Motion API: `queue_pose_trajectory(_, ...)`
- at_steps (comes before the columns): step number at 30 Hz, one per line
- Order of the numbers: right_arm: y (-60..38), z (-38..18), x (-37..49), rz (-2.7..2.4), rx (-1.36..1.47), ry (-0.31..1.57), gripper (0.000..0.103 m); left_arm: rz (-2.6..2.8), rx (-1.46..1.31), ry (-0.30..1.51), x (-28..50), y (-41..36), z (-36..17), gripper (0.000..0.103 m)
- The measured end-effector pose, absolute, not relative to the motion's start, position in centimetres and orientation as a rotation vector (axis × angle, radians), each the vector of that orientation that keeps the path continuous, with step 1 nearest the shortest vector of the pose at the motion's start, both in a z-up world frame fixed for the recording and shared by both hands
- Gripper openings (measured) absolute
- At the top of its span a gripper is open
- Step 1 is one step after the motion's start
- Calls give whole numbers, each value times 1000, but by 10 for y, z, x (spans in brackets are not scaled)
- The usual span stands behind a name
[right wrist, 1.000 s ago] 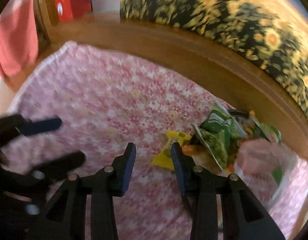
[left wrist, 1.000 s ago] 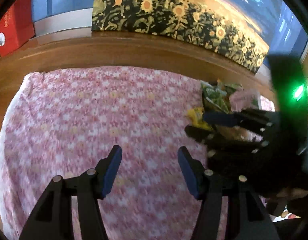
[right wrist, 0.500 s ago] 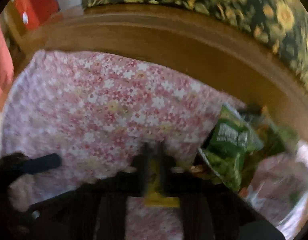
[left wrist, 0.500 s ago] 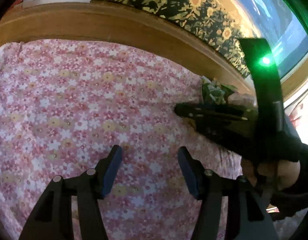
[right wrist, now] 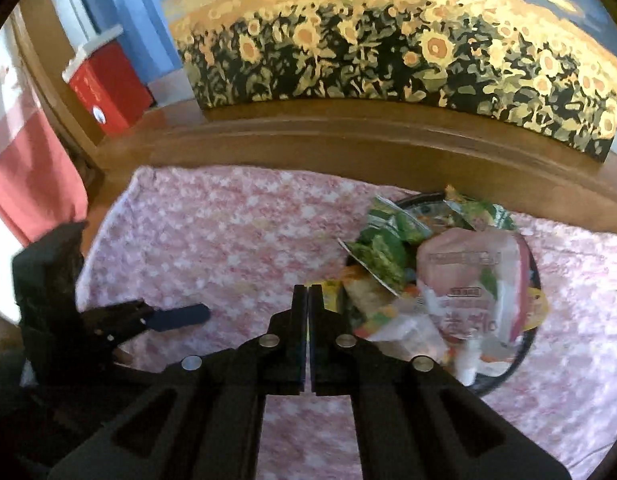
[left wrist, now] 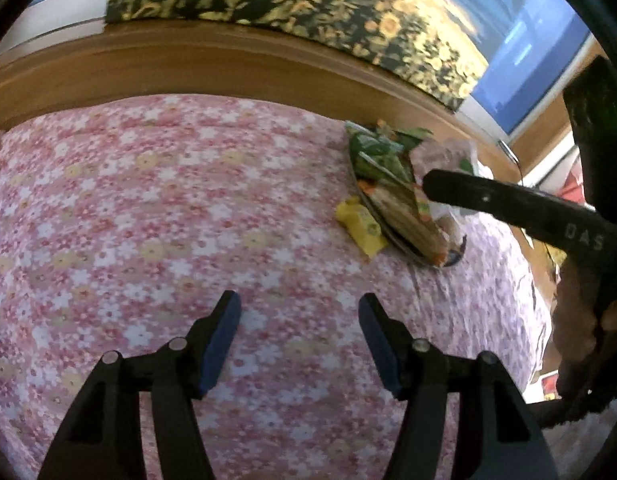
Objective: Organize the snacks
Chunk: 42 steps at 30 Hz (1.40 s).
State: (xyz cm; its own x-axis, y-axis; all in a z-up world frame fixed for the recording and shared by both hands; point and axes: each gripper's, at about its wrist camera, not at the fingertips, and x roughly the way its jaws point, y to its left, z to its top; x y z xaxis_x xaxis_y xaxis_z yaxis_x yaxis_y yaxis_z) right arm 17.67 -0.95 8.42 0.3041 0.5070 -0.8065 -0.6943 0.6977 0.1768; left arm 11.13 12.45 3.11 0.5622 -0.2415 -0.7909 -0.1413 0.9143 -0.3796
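A dark round tray (right wrist: 520,354) on the pink floral cloth holds a heap of snack packets: green ones (right wrist: 382,252) and a pale pink pouch (right wrist: 468,280). A yellow packet (left wrist: 360,226) lies on the cloth just left of the tray (left wrist: 408,254). My right gripper (right wrist: 308,292) is shut and empty, raised above the cloth just left of the tray. It shows as a dark bar in the left wrist view (left wrist: 508,204), over the heap. My left gripper (left wrist: 298,320) is open and empty above the cloth, short of the yellow packet.
The pink floral cloth (left wrist: 148,220) covers a wooden table (right wrist: 348,140). A sunflower painting (right wrist: 388,52) leans along the back edge. A red box (right wrist: 108,88) stands at the back left.
My right gripper has shut with nothing in it and risen above the yellow packet, which stays on the cloth. My left gripper has stayed open.
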Motion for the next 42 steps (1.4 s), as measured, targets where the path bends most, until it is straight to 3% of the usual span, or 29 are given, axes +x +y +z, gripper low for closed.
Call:
queue_pose_trajectory(1,-3,78,182,809,-253,993,41,-64,-421,981,113,121,30,64)
queue_pose_trajectory(2,3,73,182,817,-277,1013,56,-64,-410,984,115,118,30,64)
queue_pose_trajectory(11,36,32,186,729,-402,1053,56,-38,-369,986,117,109,34,64)
queue_pose_trajectory(15,39,40,190,726,-383,1043,42,-31,-390,990,117,114,33,64)
queue_pose_trajectory(21,34,39,181,795,-367,1097,41,-35,-399,997,117,116,30,64)
queue_pose_trajectory(35,76,14,187,706,-451,1012,54,-34,-400,994,112,118,31,65)
queue_pose_trajectory(40,84,16,217,730,-323,1004,58,-23,-393,998,109,119,31,65)
queue_pose_trajectory(42,82,17,226,748,-266,1026,44,-11,-393,996,106,122,32,65)
